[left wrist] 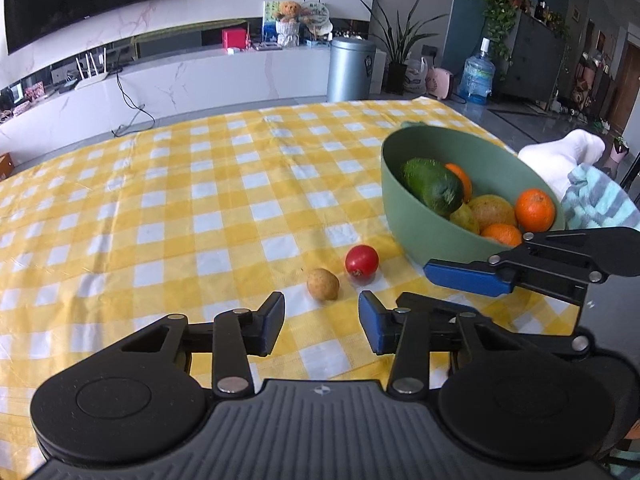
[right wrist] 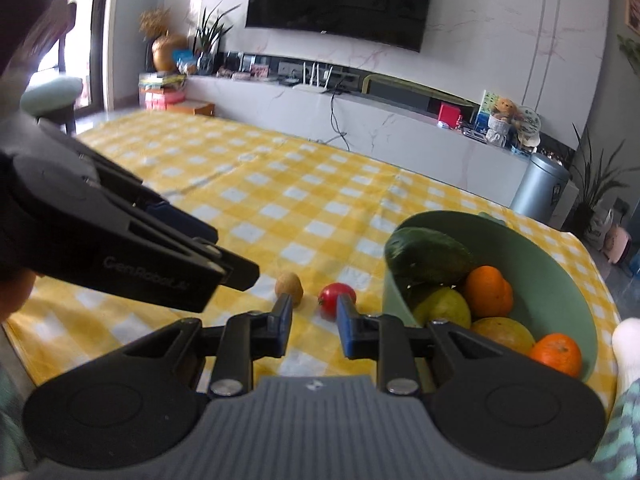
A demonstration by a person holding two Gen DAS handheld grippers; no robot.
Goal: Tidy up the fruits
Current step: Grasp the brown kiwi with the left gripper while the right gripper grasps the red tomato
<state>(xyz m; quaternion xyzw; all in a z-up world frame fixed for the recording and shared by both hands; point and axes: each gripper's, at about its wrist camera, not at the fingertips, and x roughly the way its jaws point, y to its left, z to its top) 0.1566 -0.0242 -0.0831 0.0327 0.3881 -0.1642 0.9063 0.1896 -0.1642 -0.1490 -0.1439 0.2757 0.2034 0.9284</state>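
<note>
The two loose fruits lie on the checked tablecloth (left wrist: 160, 200) just ahead of both my claws; the small brown fruit (left wrist: 323, 284) sits almost dead ahead of my left claw (left wrist: 322, 320), a little beyond its tips and in line with the gap; the red tomato (left wrist: 362, 261) is just beside it, further on and to the right, toward the green bowl (left wrist: 400, 184); the two are close but not touching. My left claw stands apart and empty, wide enough, I judge, to take the brown fruit, which is nearly round, so its axis matters little. My right claw (right wrist: 314, 320) is drawn in narrow, though a gap shows and nothing is in it; it comes in low from the right, in front of the bowl wall, and is the nearer one to the tomato. So I reckon left for the brown one, right for the red. The bowl already holds a dark green fruit (left wrist: 432, 186) and oranges (left wrist: 535, 210); its near wall and my own two claws crowding one spot are what could get in the way.
</note>
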